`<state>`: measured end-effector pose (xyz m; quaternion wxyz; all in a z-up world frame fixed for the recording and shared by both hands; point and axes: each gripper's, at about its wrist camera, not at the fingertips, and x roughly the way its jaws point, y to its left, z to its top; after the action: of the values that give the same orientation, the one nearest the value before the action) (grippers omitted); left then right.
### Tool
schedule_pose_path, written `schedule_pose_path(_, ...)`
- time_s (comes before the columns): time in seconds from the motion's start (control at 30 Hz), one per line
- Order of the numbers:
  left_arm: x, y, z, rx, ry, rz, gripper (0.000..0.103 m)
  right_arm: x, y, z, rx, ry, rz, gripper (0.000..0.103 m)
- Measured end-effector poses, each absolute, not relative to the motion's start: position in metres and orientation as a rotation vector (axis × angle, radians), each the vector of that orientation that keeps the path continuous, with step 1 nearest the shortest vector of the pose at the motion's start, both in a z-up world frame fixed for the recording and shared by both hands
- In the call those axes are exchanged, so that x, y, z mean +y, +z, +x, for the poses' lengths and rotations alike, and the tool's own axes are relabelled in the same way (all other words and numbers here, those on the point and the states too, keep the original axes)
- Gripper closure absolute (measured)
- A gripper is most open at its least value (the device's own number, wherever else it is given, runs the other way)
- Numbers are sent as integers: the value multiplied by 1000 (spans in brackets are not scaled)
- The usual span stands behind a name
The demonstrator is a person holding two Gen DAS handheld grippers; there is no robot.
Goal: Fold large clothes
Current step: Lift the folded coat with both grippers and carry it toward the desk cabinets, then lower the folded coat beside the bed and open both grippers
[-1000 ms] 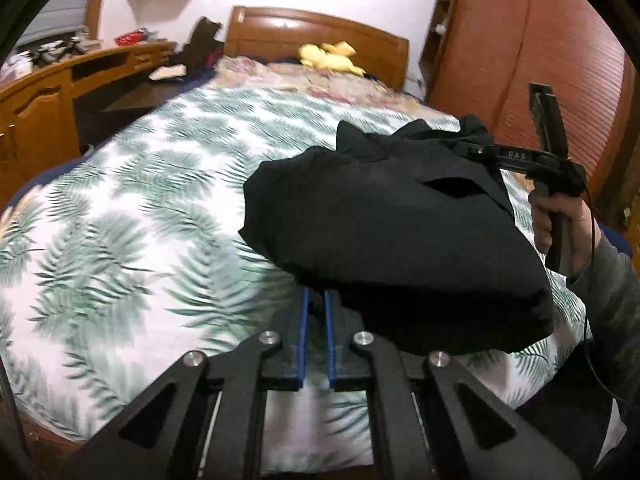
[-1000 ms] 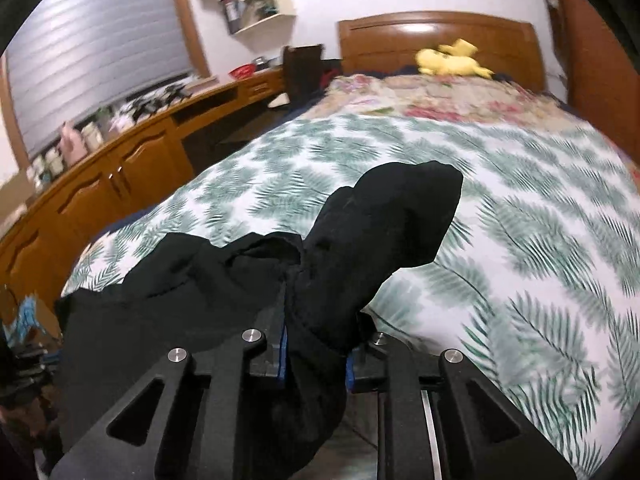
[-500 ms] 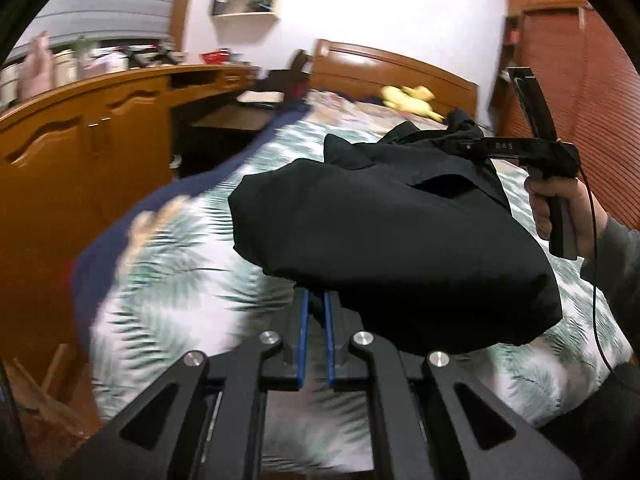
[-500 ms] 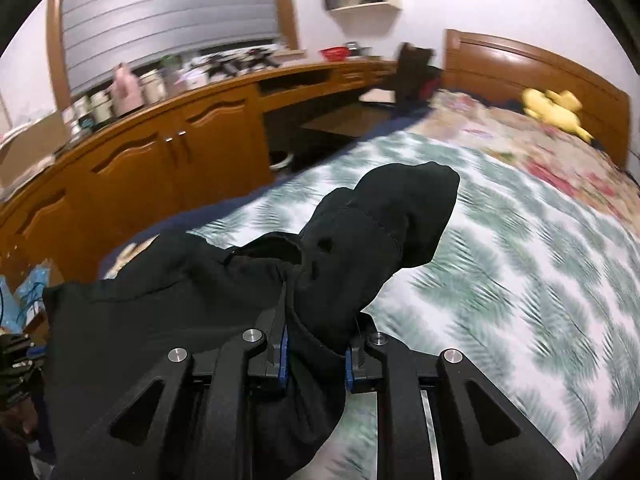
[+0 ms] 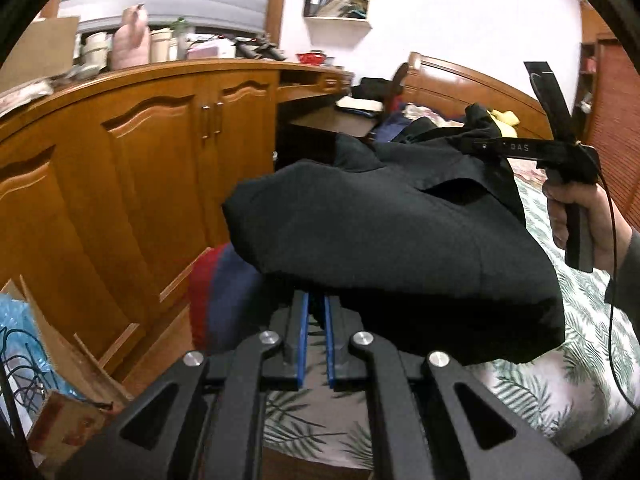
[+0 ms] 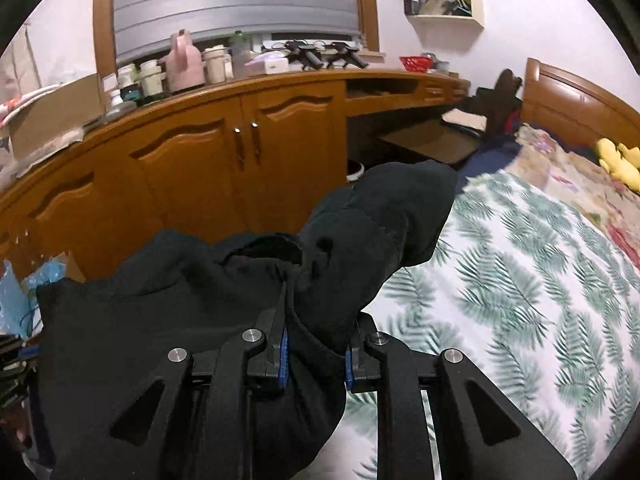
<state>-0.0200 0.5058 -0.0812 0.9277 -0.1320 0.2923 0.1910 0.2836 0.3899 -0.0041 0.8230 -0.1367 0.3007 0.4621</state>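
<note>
A folded black garment (image 5: pixel 392 240) hangs in the air between both grippers, over the left edge of the bed (image 5: pixel 580 360). At the bottom of the left wrist view, my left gripper (image 5: pixel 316 304) is shut on the garment's near edge, with cloth between its blue pads. My right gripper (image 5: pixel 480 146), held by a hand (image 5: pixel 576 216), pinches the far upper corner. In the right wrist view the right gripper (image 6: pixel 316 320) is shut on a thick bunch of the black garment (image 6: pixel 180 320), and a loose flap sticks up past the fingertips.
Wooden cabinets (image 5: pixel 140 160) with a cluttered top (image 6: pixel 192 68) run along the left. Cardboard and blue plastic (image 5: pixel 24 340) lie on the floor at lower left. A red and navy bundle (image 5: pixel 216 292) sits by the bed corner. The leaf-print bed cover (image 6: pixel 520 280) stretches right toward the headboard (image 6: pixel 568 96).
Both grippers have swung left with the garment, from over the middle of the bed to its left edge facing the cabinets. Both grips stay the same.
</note>
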Motion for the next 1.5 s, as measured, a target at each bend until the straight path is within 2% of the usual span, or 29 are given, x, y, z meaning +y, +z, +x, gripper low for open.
schedule_pose_path(0.27, 519, -104, -17, 654, 415, -285, 99, 429, -46, 274, 703, 907, -456, 81)
schedule_pose_path(0.37, 517, -110, -17, 664, 430, -280, 99, 425, -61, 274, 735, 870, -488, 75)
schedule_pose_path(0.43, 513, -110, -17, 668, 441, -277, 99, 421, -68, 276, 763, 853, -492, 66)
schedule_pose_path(0.7, 507, -107, -17, 678, 479, -272, 95, 398, -69, 272, 806, 871, -486, 47)
schedule_pose_path(0.9, 501, -98, -23, 667, 502, -254, 87, 379, -68, 254, 778, 874, -508, 41)
schedule_pose_path(0.97, 495, -90, -27, 653, 504, -237, 80, 368, -65, 245, 765, 894, -502, 41)
schedule_pose_path(1.33, 416, -36, -33, 545, 479, -131, 77, 257, -30, 166, 672, 915, -444, 28)
schedule_pose_path(1.5, 366, -24, -21, 540, 423, -136, 77, 191, -12, 144, 646, 869, -385, 28)
